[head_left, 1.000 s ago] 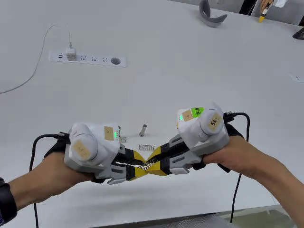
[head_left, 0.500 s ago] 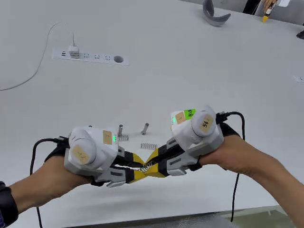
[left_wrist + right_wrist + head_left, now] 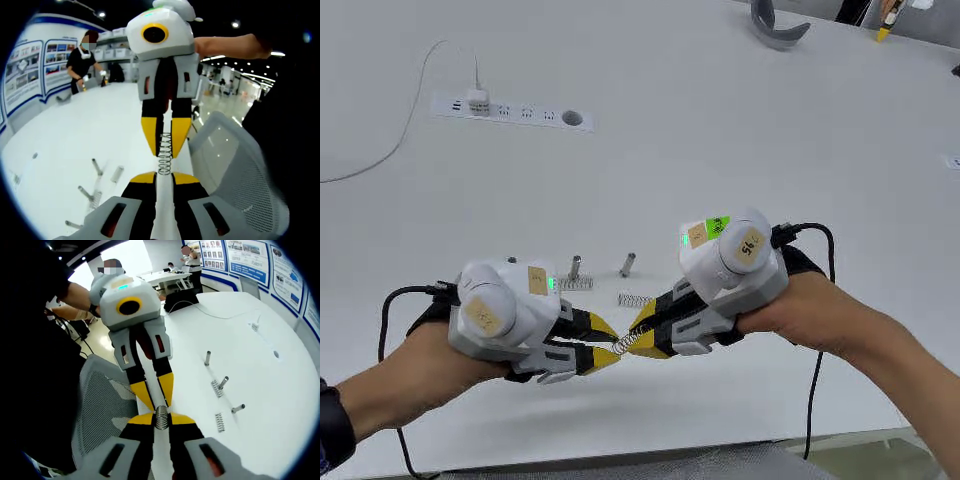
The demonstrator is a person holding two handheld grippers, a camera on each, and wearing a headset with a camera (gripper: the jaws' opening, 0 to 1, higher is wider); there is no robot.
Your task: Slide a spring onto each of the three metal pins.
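Your left gripper (image 3: 603,345) is clenched on a thin pale rod, which I take to be a pin (image 3: 160,205). It runs straight out between the jaws. Your right gripper (image 3: 638,332) meets it nose to nose and is closed around a spring (image 3: 626,341). The spring bridges the gap between the two sets of yellow tips, low over the near edge of the table (image 3: 720,150).

Judging from the left gripper view, the spring's near end sits at the pin's tip, so the threading looks begun but not finished.

Expect the spring to weigh almost nothing and to be lively. If you squeeze the coils hard they will flatten or buckle sideways. If you ease off too much it can shoot out of the jaws. Take it across the coils at the end away from the pin, with just enough pressure to steer it, so the open mouth stays round.

The pin is stiff and smooth and probably slippery. Grasp it well back from the tip and leave the front length bare.

A second pin (image 3: 574,266), a third pin (image 3: 627,264) and a spare spring (image 3: 634,299) wait on the table just beyond the grippers.
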